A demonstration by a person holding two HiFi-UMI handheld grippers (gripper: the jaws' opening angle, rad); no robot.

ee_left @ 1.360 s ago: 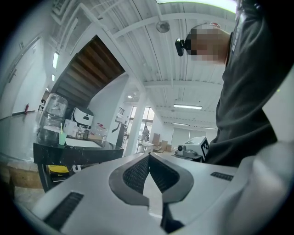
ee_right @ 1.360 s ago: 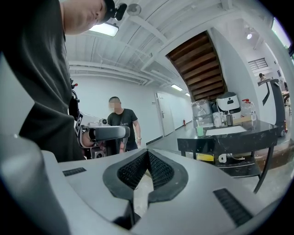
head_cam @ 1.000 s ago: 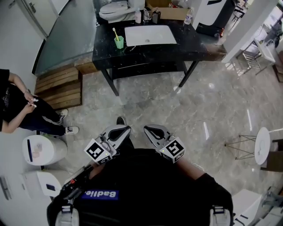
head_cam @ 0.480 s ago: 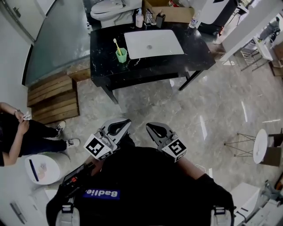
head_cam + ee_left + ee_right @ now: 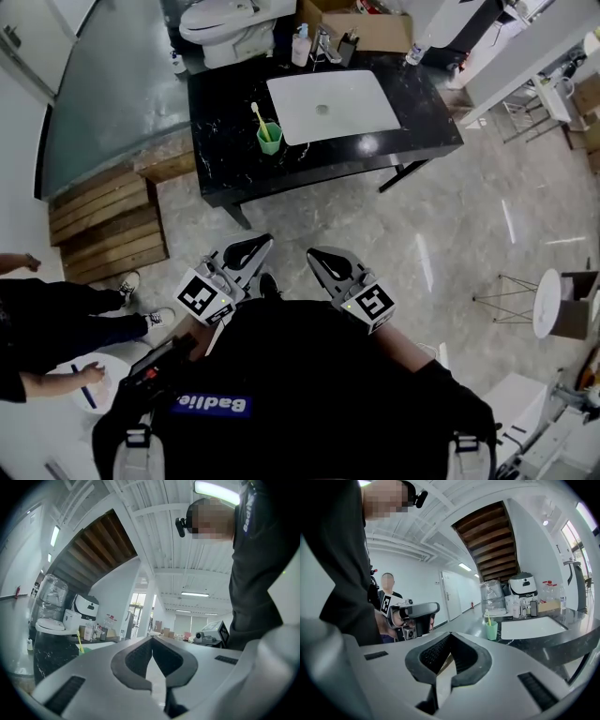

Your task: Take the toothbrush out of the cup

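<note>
A green cup [image 5: 270,138] with a yellow toothbrush [image 5: 258,117] standing in it sits on the black counter [image 5: 216,112], left of the white sink [image 5: 333,103]. Both grippers are held close to my chest, well short of the counter. The left gripper [image 5: 255,246] is shut with nothing in it, and so is the right gripper [image 5: 317,255]. In the right gripper view the cup [image 5: 491,631] and toothbrush [image 5: 489,619] stand far ahead, past the closed jaw tips [image 5: 451,637]. The left gripper view shows the toothbrush [image 5: 79,644] small at the far left.
Bottles [image 5: 302,45] and a tap stand behind the sink, with a toilet [image 5: 230,23] and a cardboard box [image 5: 370,28] beyond. Wooden steps [image 5: 103,220] lie left of the counter. A person [image 5: 56,314] bends at the left. A small round table [image 5: 547,302] stands at right.
The counter, cup and sink have come nearer and lower in the head view as I walk toward them. Both grippers stay shut in front of my chest. The person at left has bent lower.
</note>
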